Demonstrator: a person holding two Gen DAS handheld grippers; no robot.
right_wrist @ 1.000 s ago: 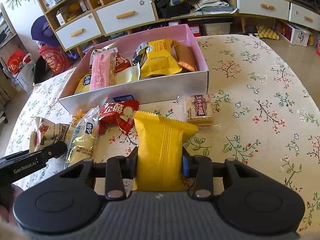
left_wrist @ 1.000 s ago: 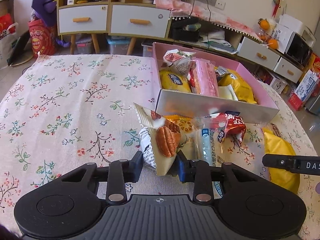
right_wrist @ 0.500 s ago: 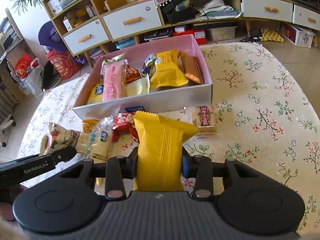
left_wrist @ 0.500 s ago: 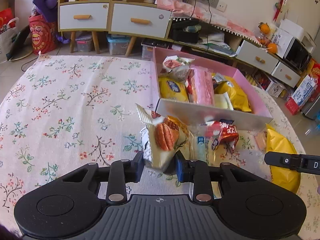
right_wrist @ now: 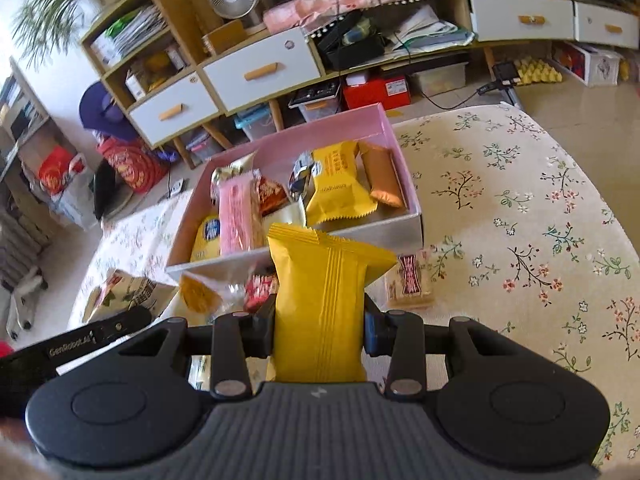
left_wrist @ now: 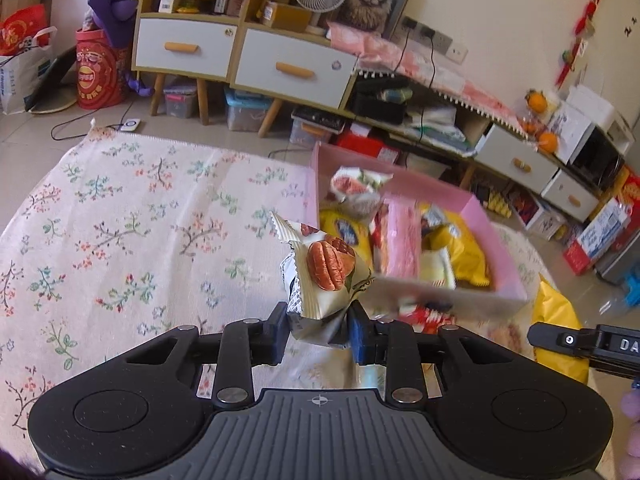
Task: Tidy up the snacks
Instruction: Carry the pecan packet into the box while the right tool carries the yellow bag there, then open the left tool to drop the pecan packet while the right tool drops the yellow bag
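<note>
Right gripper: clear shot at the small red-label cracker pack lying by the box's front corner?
Probably not yet. The cracker pack lies uncovered just ahead on the tablecloth, but the right gripper is shut on the yellow packet; it must drop that first.

Right gripper (right_wrist: pixel 319 330) is clamping yellow snack packet (right_wrist: pixel 320 304), upright, above floral tablecloth (right_wrist: pixel 520 240). Pink box (right_wrist: pixel 400 148) beyond is holding assorted snacks; cracker packet (right_wrist: pixel 409 282) is lying beside it.

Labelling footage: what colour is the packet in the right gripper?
Plain yellow packet, clearest in the right wrist view.
</note>
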